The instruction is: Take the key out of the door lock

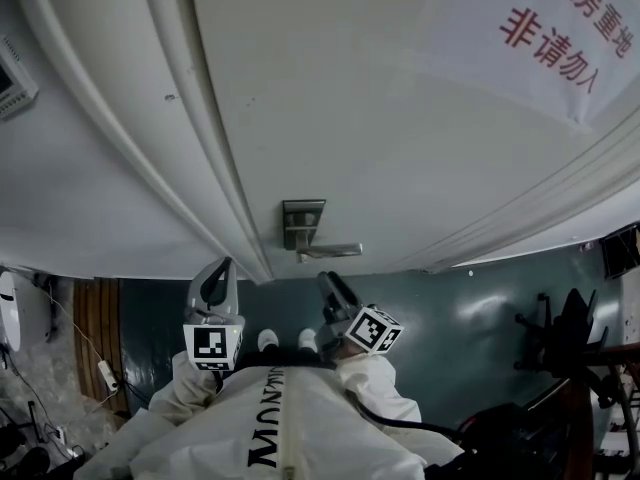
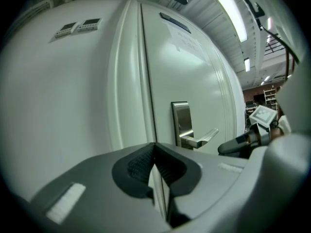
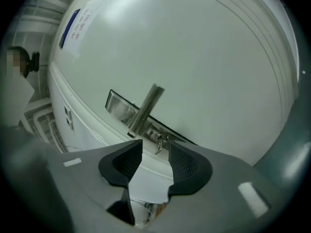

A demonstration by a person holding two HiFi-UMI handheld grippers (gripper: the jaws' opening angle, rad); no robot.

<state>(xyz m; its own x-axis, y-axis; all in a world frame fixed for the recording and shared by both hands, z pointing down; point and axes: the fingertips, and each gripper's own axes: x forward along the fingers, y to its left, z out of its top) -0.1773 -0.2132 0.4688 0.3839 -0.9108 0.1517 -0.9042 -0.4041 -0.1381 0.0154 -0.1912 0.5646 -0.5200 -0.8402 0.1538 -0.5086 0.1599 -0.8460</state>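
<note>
A white door [image 1: 400, 128] carries a metal lock plate [image 1: 302, 218] with a lever handle [image 1: 335, 251]. In the right gripper view a small metal key [image 3: 159, 142] sticks out of the lock plate [image 3: 119, 108] just below the lever handle [image 3: 146, 109]. My right gripper [image 3: 154, 161] is open, with the key showing just beyond the gap between its pads and not touched. In the head view my right gripper [image 1: 330, 283] hangs just under the handle. My left gripper [image 1: 222, 268] is held left of it, shut and empty, facing the door edge [image 2: 148, 106].
A paper notice [image 1: 560, 28] with red characters hangs on the door at the upper right. The door frame [image 1: 190, 118] runs left of the lock. A wall panel [image 2: 77, 26] sits on the wall to the left. Dark equipment [image 1: 560, 333] stands on the floor to the right.
</note>
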